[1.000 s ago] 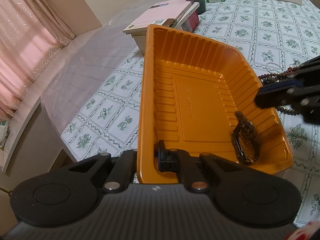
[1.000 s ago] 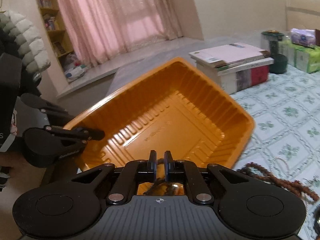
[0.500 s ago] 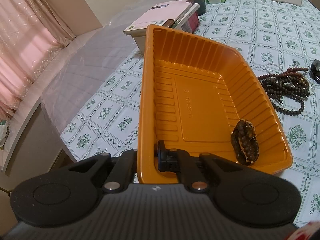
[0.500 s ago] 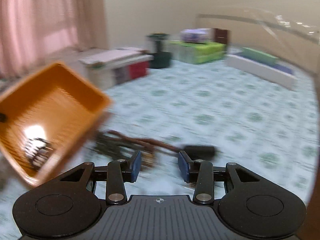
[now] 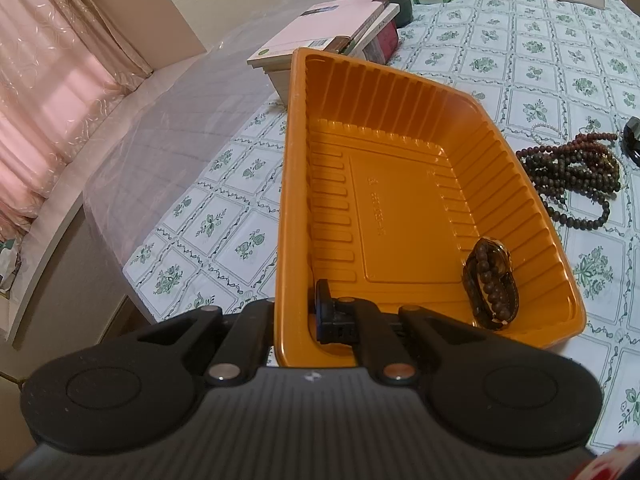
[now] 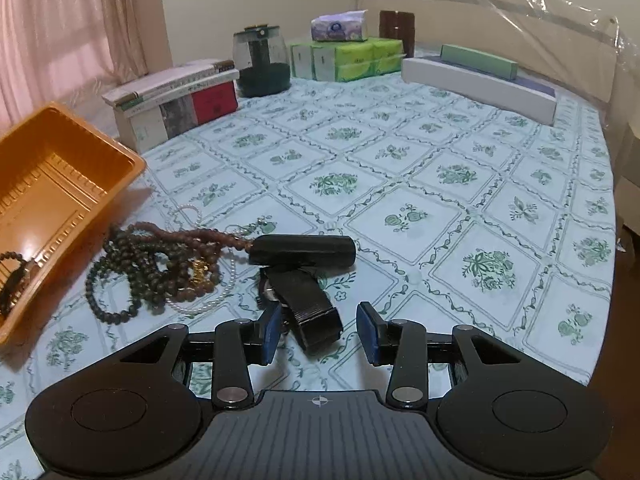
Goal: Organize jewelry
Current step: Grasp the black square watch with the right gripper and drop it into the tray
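Orange ribbed plastic tray [image 5: 400, 208] fills the middle of the left wrist view, tipped up off the bench, with the left gripper [image 5: 308, 312] clenched on its near wall, one finger outside and one inside. A dark beaded bracelet [image 5: 492, 284] lies in the tray's lower right corner. In the right wrist view the same tray sits at the left edge of the frame, and just right of it lies a tangled heap of brown wooden bead strings [image 6: 160, 264] with a thin white pearl strand [image 6: 224, 284] threaded through it, all on the green floral tablecloth [image 6: 440, 184] of the bench. Right of the heap, touching its end, is a black wristwatch with a wide woven strap [image 6: 304, 276], its strap running down toward the right gripper [image 6: 318, 332], which hovers released and empty; the strap's lower end sits between the fingers but the pads do not press on it.

The watch looks like the next piece to lift. To do it well, I would lower the gripper so both pads straddle the flat strap across its width, clear of the pearl strand at lower left, then close firmly. Snagging the beads would drag the whole heap. Keeping the tray steady and tilted toward the pile gives a short carry.
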Available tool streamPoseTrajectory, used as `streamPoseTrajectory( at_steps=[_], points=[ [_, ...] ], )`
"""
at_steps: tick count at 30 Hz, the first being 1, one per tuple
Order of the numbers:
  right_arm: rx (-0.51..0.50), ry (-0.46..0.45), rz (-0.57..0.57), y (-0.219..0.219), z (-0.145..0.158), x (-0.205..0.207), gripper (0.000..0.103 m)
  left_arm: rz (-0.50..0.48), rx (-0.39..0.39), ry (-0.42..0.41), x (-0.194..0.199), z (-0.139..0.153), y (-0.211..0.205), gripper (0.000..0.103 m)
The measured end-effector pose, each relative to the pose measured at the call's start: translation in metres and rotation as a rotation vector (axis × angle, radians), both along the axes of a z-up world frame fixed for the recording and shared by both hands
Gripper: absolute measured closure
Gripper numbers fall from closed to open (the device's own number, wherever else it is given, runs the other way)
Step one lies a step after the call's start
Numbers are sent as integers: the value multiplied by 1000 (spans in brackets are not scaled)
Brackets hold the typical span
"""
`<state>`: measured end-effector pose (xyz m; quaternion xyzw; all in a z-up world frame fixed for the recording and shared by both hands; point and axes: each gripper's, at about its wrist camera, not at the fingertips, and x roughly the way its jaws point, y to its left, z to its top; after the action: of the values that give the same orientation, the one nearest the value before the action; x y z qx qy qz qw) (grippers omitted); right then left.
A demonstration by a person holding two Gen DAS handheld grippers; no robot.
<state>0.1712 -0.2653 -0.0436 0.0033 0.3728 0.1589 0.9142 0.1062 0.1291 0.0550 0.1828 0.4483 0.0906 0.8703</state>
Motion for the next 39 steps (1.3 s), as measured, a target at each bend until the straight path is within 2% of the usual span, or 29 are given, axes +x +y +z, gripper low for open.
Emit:
streamPoseTrajectory(
  at_steps=[4,6,9,13,20,29,34,39],
  points=[
    [-11,-3,28,1,-2,8,62,2,2,1,0,0,-1,99],
    [-33,-5,53,4,-1,8,72,2,2,2,0,0,-1,99],
    [-74,-14,75,10,0,5,79,2,2,1,0,0,-1,99],
    [-109,-31,66,14,4,-1,80,0,2,1,0,0,-1,99],
    [-52,-52,55,11,28,-5,81,-2,-1,-1,0,-1,0,99],
    [-29,-101,80,22,49,-8,81,-3,-1,-2,0,-1,0,99],
    [22,-123,149,46,68,-9,81,-7,1,-3,0,-1,-1,99],
    [124,-114,261,90,83,-11,81,-11,2,-2,1,-1,-1,99]
  ],
)
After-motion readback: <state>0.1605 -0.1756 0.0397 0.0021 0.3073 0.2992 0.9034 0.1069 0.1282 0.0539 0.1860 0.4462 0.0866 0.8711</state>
